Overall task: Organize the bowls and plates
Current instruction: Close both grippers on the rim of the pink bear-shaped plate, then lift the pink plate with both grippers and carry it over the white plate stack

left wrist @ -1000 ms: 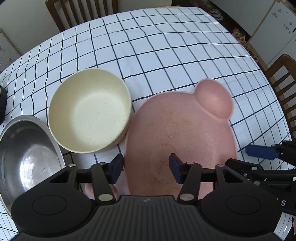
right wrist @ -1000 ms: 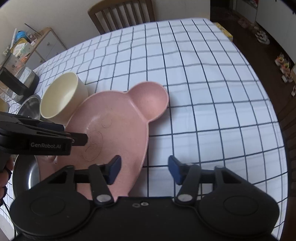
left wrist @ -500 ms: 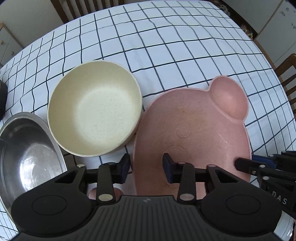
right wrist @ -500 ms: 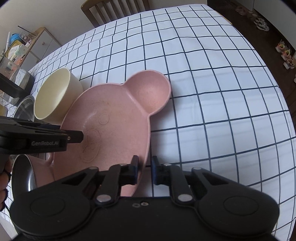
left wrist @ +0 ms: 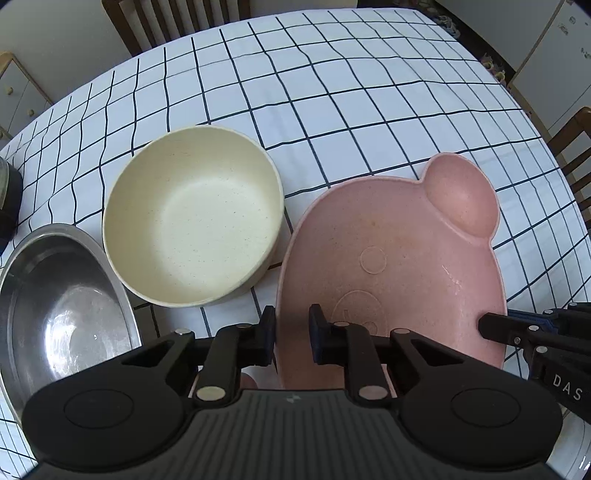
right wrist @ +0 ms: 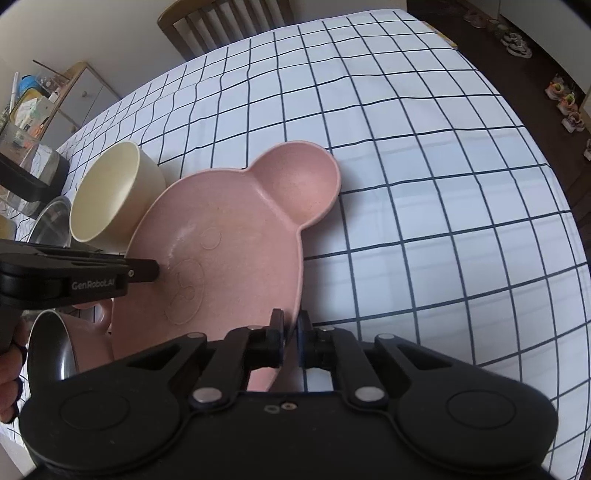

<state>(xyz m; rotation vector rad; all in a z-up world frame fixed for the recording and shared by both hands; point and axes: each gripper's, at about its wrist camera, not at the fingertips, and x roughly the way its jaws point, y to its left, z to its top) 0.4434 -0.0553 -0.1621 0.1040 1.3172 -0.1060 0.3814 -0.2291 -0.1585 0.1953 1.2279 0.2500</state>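
Note:
A pink bear-shaped plate [left wrist: 399,258] with a round ear lies on the checked cloth, beside a cream bowl [left wrist: 192,225] on its left. My left gripper [left wrist: 291,339] straddles the plate's left rim; its jaws are closing, and a gap still shows beside the right pad. In the right wrist view, my right gripper [right wrist: 290,334] is shut on the right rim of the plate [right wrist: 229,258]. The left gripper's finger [right wrist: 147,269] reaches over the plate from the left, in front of the cream bowl [right wrist: 107,195].
A steel bowl [left wrist: 55,314] sits left of the cream bowl. A pink pot with a dark inside [right wrist: 48,362] shows at the plate's near left. Wooden chairs [left wrist: 177,22] [left wrist: 576,147] stand at the table's far and right sides. A cabinet [right wrist: 74,99] is beyond the left.
Both pairs of jaws narrowed around the pink plate's rims. The right pair came together onto the right rim; the left pair drew in around the left rim.

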